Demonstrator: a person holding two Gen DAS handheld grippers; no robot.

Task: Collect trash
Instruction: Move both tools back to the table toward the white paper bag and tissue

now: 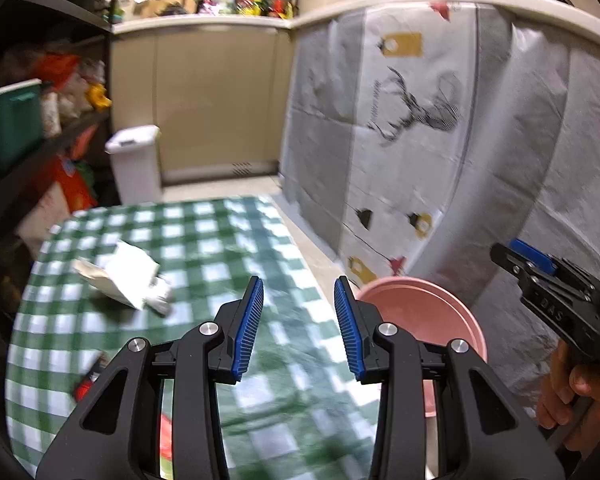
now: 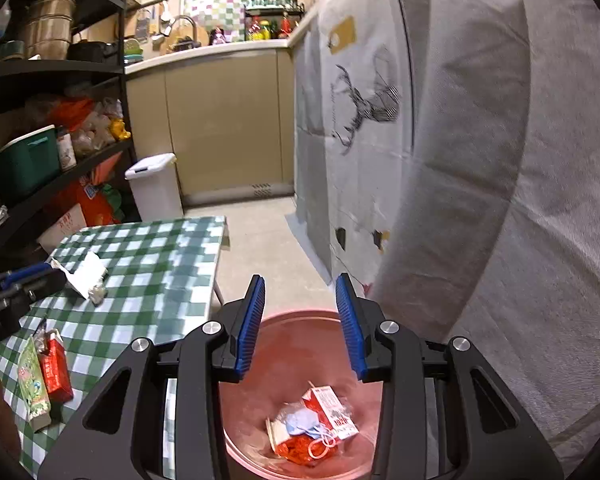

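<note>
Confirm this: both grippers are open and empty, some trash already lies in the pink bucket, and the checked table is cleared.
The table is not cleared: the right wrist view shows crumpled paper and cartons on it. Both grippers are open and empty, with trash in the pink bucket.

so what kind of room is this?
Most likely a home kitchen: a beige counter with a curved metal faucet, sauce bottles at its back, and black metal shelving loaded with pots and food packages.

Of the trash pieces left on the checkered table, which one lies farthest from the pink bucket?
The crumpled white paper. It lies far up the table, while the red carton and green packet sit together at the near edge.
</note>
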